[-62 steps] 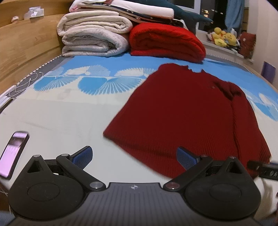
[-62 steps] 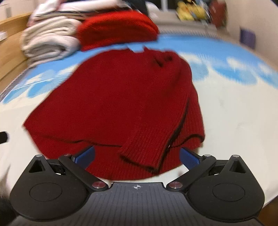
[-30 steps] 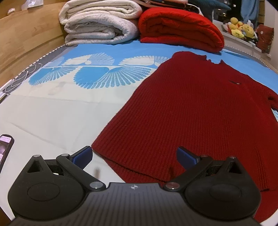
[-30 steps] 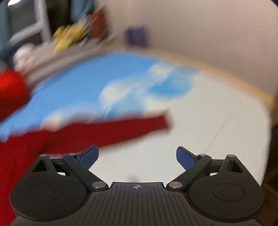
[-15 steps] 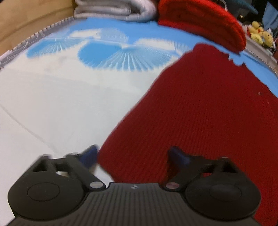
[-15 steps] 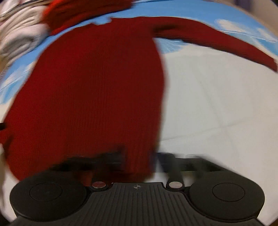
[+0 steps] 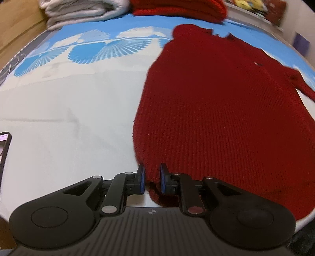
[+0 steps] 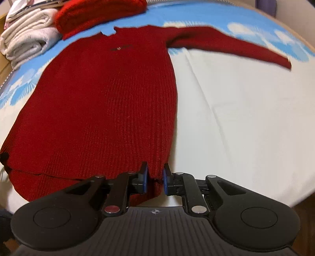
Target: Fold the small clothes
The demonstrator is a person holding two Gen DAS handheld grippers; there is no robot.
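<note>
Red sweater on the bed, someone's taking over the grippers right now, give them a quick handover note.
Left gripper: has just closed on the red sweater at its near left hem corner.
Right gripper: shut on the near right hem corner.
Sweater lies flat on the blue-and-white bedsheet, collar far, one sleeve stretched out to the right.
Done: both hem corners gripped.
Left: probably bring the hem up toward the collar; the spread sleeve is not yet folded in.

- My work surface is a bed [image 7: 69,122] under a white-and-blue fan-print sheet.
- On it I see a red sweater [image 8: 110,98], folded pale blankets [image 7: 82,9], a folded red knit [image 8: 98,11] and a phone [image 7: 5,145].
</note>
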